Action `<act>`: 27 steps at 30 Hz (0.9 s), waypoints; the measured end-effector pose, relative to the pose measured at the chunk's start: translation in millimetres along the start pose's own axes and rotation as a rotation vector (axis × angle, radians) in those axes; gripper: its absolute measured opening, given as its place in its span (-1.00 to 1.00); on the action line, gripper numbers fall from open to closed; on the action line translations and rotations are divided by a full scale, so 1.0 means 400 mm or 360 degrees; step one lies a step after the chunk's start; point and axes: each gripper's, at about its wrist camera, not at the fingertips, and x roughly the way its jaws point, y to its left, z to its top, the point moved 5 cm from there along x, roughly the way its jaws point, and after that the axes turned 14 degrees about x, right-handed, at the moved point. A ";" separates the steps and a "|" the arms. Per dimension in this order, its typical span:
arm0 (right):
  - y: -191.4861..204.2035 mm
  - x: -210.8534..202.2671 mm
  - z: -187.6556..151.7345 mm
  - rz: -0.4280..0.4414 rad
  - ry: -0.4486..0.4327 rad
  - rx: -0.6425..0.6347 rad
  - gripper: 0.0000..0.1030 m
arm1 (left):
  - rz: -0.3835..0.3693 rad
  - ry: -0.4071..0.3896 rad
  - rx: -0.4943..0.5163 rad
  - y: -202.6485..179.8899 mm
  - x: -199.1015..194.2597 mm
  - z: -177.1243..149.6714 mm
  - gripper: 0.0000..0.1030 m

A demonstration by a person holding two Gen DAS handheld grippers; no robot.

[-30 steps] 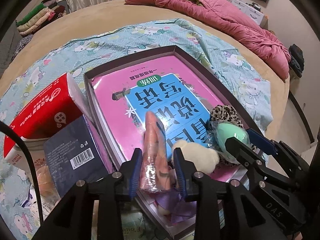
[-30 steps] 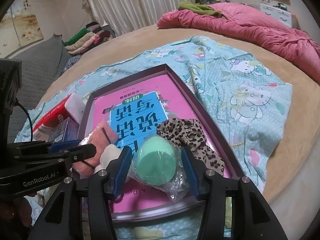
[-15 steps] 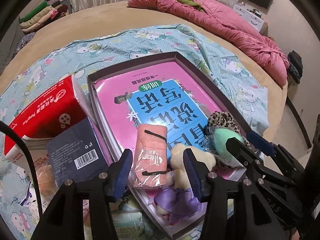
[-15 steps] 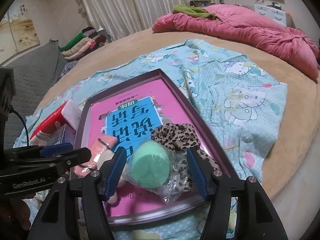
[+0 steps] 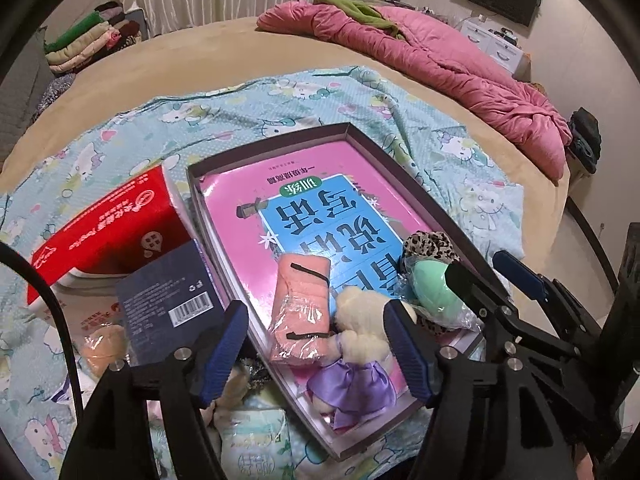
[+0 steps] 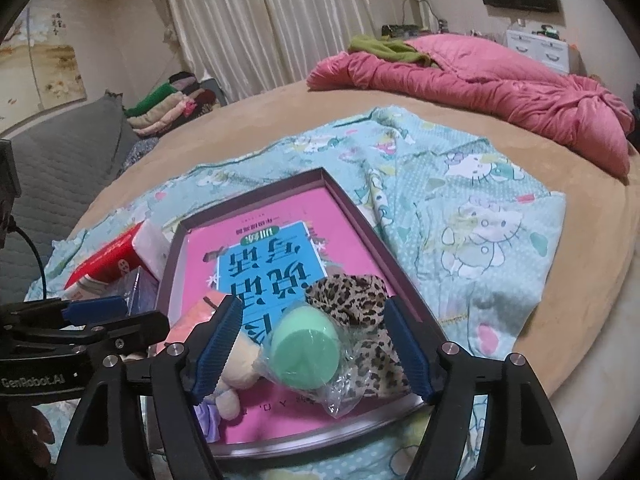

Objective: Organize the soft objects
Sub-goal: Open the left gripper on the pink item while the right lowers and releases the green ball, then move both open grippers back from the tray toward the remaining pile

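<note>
My left gripper [image 5: 318, 350] is opening, pads clear of the pink pouch [image 5: 301, 308] and plush toy [image 5: 362, 322] lying in the tray [image 5: 404, 184]. My right gripper [image 6: 316, 350] (also opening) has let go of the green sponge [image 6: 306, 354], which rests in the tray beside the leopard scrunchie [image 6: 352, 300].

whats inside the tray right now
In the tray: a pink book, and on it a pink pouch, plush toy, green sponge and leopard scrunchie. Anything beneath the book is hidden.
</note>
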 end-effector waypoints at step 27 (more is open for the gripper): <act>0.067 -0.093 0.029 0.0063 -0.0280 -0.0141 0.59 | 0.0136 -0.0117 -0.0081 0.066 -0.125 -0.044 0.63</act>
